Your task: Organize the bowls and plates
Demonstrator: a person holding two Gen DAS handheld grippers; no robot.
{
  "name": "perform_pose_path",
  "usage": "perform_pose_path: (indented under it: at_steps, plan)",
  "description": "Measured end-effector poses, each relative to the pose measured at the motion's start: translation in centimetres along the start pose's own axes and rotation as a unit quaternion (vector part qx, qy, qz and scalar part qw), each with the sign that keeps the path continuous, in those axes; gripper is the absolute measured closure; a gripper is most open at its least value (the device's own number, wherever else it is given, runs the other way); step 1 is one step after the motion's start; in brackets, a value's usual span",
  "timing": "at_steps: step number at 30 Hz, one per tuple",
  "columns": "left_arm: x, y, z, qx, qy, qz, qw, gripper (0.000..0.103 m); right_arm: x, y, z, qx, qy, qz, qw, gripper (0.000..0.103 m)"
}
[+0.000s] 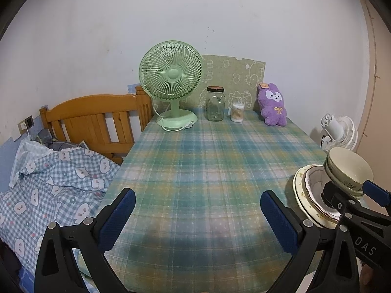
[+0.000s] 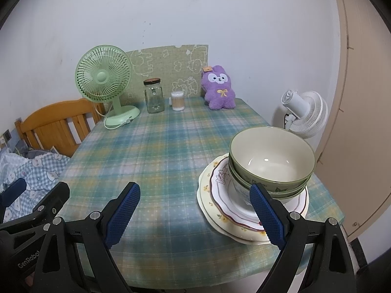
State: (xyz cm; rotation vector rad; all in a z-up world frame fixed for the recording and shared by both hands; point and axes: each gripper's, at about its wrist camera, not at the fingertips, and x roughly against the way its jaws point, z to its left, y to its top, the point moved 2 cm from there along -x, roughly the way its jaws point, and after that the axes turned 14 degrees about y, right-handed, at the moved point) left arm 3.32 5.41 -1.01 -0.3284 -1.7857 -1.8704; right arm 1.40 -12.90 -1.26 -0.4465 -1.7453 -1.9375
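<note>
So, both grippers parked over the near edge of the table [image 2: 171, 146], plaid cloth on it. Left gripper [image 1: 198, 217] jaws wide apart, nothing between them but bare cloth. Right gripper [image 2: 195, 214] same, jaws spread wide, holding nothing. Its right finger [image 2: 267, 216] sits in front of the dish stack in the right wrist cam; can't tell if it's touching the plate rim or just overlapping in view.

Dishes are all in one pile at the table's near right corner. Bottom is a cream plate [image 2: 207, 202] w/ small yellow flowers, on that a white scalloped plate [image 2: 222, 178] w/ dark rim line and flower print. On top, green bowls [image 2: 271, 161] nested together, at least two, top one empty and upright, cream inside. Something white shows under the bowls, could be another bowl, can't confirm. From the left wrist cam the same stack [image 1: 315, 183] is at far right, partly hidden behind the right gripper body.

Far end of table along the wall: green desk fan [image 2: 103, 83], glass jar [image 2: 154, 96] w/ dark lid, small tub of cotton swabs [image 2: 177, 101], purple plush bunny [image 2: 218, 89], green patterned board [image 2: 168, 66] leaning behind them. White fan [image 2: 303, 112] off the table's right side. Wooden bed headboard [image 1: 97, 122] and checked bedding [image 1: 56, 178] on the left, right up against the table.
</note>
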Motion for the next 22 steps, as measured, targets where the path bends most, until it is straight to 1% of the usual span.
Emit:
perform_pose_path:
  at_steps: [22]
  plan:
    - [0.15,0.03,-0.04,0.002,-0.001,0.001,1.0,0.0,0.25,-0.03,-0.34,0.002,-0.001,0.003,1.0,0.01]
